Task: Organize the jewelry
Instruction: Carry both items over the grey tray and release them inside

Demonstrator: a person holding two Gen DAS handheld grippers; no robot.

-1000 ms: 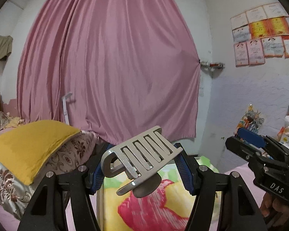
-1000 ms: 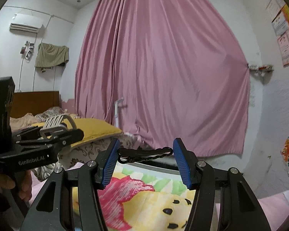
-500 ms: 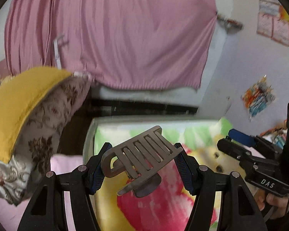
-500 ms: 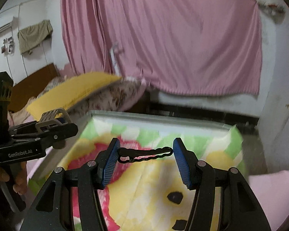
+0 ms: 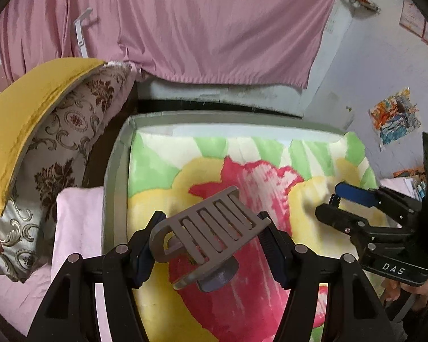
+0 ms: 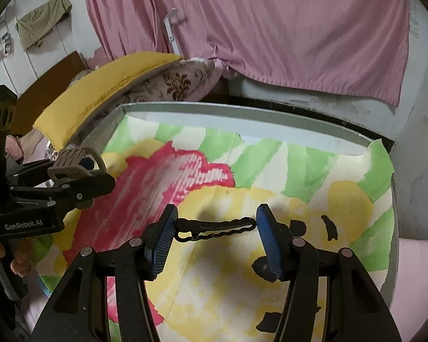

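Left claw: both pads clamped on a grey slatted hair clip, held crosswise and tilted, its hinge loop against the left pad. Clip is above the worktop, over the red flower of the printed cloth; contact with the cloth cannot be judged.

Right claw: pads closed on the 2 ends of a slim black hair clip with a wavy lower edge, held level across the gap. It hangs over the yellow patch of the cloth, with a dark shadow under it.

From the right wrist view, the left claw sits at the left edge with the grey clip sticking up from it. A hand grips that handle.

Beyond the worktop: a yellow pillow on a patterned cushion, and a pink curtain.
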